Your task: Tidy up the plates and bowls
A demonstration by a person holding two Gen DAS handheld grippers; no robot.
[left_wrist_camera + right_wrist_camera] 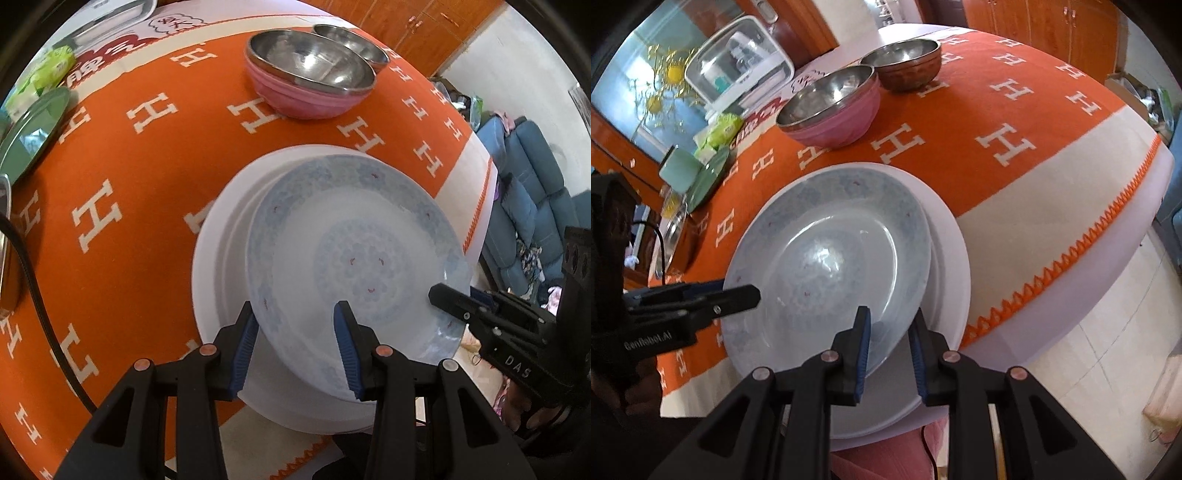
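Blue-patterned plate (354, 258) tilted, sitting partly on a larger white plate (214, 266) near the tabletop's (122, 177) front edge, both on the orange cloth (147, 155) with white H marks. Patterned plate offset toward one side of the white one, not centred.

Left gripper (295, 314) straddling the near rim of the patterned plate — rim runs between the jaws, one blue pad outside the rim, the other over the plate's inner face. Jaws partly open; gap visible between pads and plate, no clear clamp. Same gripper seen in the right wrist view (753, 295) at the plate's left rim, one finger over it, one under it.

Right gripper (890, 317) at the near-right rim of the patterned plate (827, 251), jaws narrowly open, rim edge passing between the pads; inner pad over the plate's face, outer pad over the white plate (949, 258). Whether pads press the rim cannot be told. Same gripper in the left wrist view (443, 295), tip just at the plate's right rim.

Farther back — pink bowl (310, 77) with steel lining, and behind it, close, a second steel bowl (351, 40), brown outside in the right view. Green plate (33, 125) at far left edge, well apart.
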